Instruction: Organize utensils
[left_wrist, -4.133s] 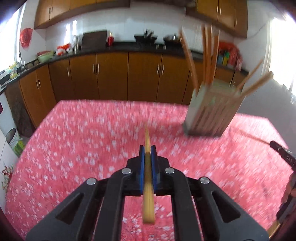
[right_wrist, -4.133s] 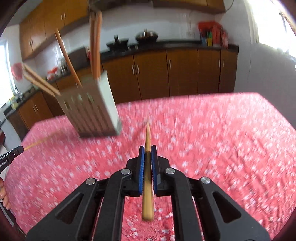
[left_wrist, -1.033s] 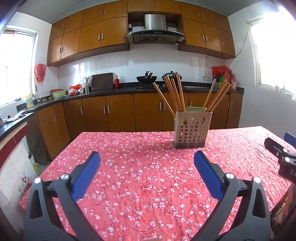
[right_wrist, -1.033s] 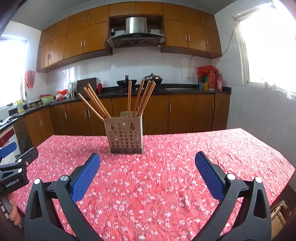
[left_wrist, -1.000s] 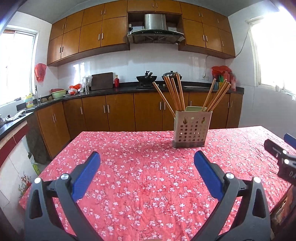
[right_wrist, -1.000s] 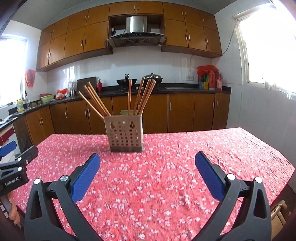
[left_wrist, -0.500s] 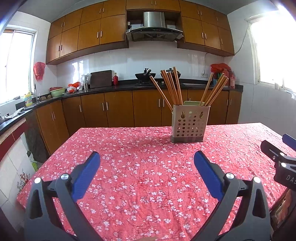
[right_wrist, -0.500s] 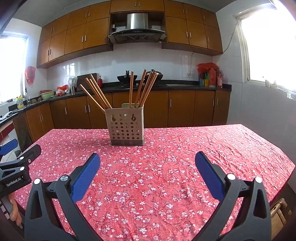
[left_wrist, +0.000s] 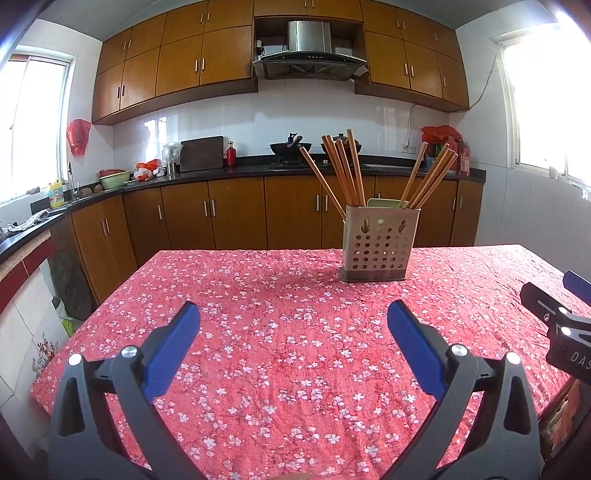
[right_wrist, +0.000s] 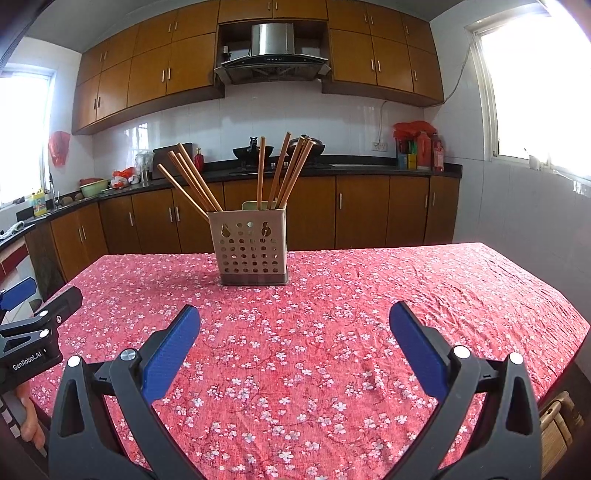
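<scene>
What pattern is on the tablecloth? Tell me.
The tablecloth is red with small white blossoms; the right wrist view shows it best.

You've got a wrinkled floral cloth (left_wrist: 280, 332) underneath, matt. The holder (left_wrist: 380, 242) looks like perforated matt plastic; the chopsticks (right_wrist: 192, 181) look like smooth wood. Your pads (right_wrist: 170, 350) are matt blue.

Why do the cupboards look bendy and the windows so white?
In both wrist views the fisheye lens curves the cupboards and darkens the corners. In the right wrist view the window is washed out by daylight. The chopsticks and holder look sharp, not blurry.
</scene>
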